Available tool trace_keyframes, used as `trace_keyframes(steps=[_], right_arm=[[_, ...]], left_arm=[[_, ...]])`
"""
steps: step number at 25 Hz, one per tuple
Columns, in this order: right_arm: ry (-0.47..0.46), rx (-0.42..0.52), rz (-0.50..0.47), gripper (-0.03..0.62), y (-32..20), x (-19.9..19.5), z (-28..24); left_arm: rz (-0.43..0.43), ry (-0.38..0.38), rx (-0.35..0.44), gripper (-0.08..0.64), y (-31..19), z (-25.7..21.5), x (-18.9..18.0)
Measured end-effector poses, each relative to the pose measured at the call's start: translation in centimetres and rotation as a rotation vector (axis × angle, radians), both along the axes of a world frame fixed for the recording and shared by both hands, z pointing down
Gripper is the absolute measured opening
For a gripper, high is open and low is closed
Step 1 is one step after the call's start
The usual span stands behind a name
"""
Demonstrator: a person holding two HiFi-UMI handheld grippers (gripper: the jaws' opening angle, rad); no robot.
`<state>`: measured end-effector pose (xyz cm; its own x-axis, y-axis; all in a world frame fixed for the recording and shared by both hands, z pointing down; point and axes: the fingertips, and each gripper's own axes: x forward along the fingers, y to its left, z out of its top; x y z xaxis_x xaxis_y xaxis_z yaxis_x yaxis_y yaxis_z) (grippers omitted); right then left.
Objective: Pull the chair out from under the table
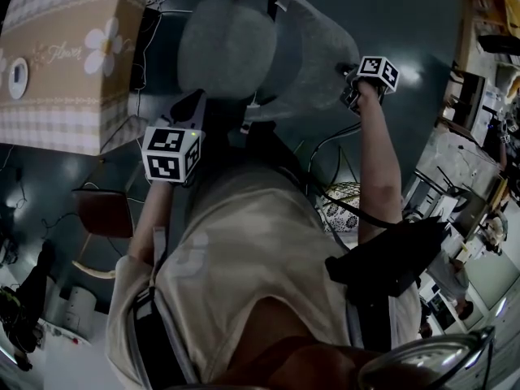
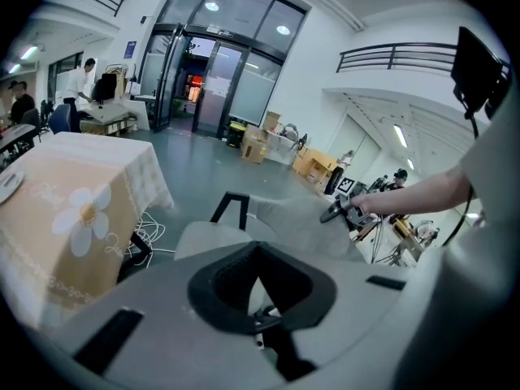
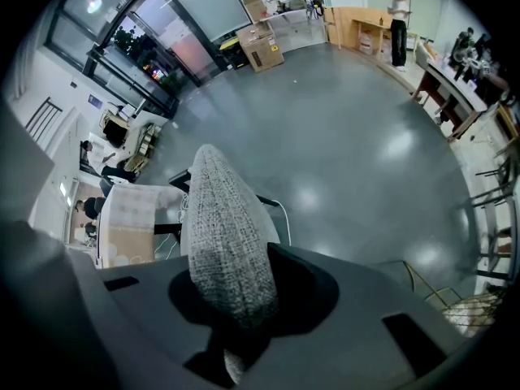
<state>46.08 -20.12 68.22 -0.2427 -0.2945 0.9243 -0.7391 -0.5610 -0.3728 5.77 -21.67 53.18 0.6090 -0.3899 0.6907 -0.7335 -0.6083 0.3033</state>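
Head view: the grey chair (image 1: 244,47) stood at 12 o'clock on the dark floor (image 1: 406,23). Its whole seat (image 2: 215,238) showed, just beside the cloth-covered table (image 1: 65,63) at 10 o'clock.

My right claw (image 3: 236,331) was clamped on the top edge of the backrest (image 3: 223,234), with woven fabric pinched between the jaws. From above it sat at the chair's 4 o'clock rim.

My left claw (image 2: 262,307) held nothing. Its jaws were only narrowly apart, pointed at the seat from its 7 o'clock side and close to the fabric. Whether it touched, I could not tell.

Loose cables (image 2: 150,234) lay by the table's foot.
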Motion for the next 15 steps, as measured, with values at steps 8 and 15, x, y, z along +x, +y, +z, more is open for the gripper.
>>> trace_keyframes(steps=[8,15], right_arm=[[-0.006,0.001,-0.01,0.1,0.5,0.5,0.2],[-0.01,-0.004,0.0,0.1,1.8,1.5,-0.2]], left_arm=[[-0.007,0.005,0.005,0.008,0.8,-0.1,0.9],[0.013,0.008,0.01,0.008,1.4,-0.6,2.3]])
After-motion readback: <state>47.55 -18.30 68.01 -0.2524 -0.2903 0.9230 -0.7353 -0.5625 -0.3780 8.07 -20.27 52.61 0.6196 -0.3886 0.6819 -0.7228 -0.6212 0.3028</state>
